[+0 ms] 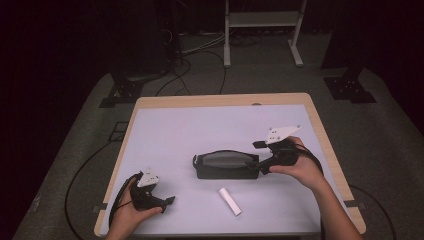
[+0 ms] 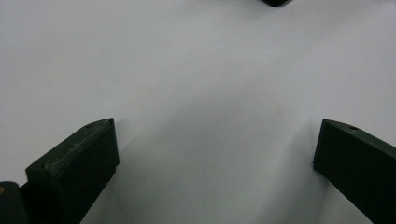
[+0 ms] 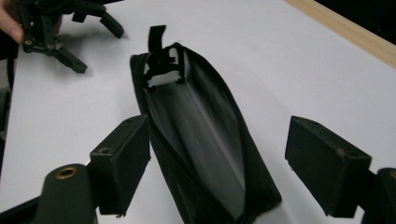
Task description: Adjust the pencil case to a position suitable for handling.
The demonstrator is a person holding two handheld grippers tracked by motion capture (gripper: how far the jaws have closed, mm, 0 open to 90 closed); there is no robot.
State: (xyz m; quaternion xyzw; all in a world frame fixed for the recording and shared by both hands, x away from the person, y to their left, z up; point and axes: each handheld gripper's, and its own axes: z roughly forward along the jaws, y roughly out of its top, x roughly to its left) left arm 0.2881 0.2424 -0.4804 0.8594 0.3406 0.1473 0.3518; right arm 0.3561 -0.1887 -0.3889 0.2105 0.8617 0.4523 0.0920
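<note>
A black zip pouch (image 1: pixel 226 165) lies in the middle of the white table cover, its top gaping to show a grey lining. My right gripper (image 1: pixel 255 156) is at the pouch's right end. In the right gripper view its jaws (image 3: pixel 217 122) stand wide apart, open, with that end of the pouch (image 3: pixel 201 140) between them; the pads do not press on it. My left gripper (image 1: pixel 167 202) rests near the front left of the table, open (image 2: pixel 215 154), with bare cover between its jaws. A white cylinder (image 1: pixel 229 201) lies in front of the pouch.
The white cover (image 1: pixel 200 125) lies on a wooden table whose rim (image 1: pixel 327 150) shows at the right. The left gripper (image 3: pixel 93 42) shows beyond the pouch's far end. Cables and stand feet (image 1: pixel 350 87) lie on the floor behind the table.
</note>
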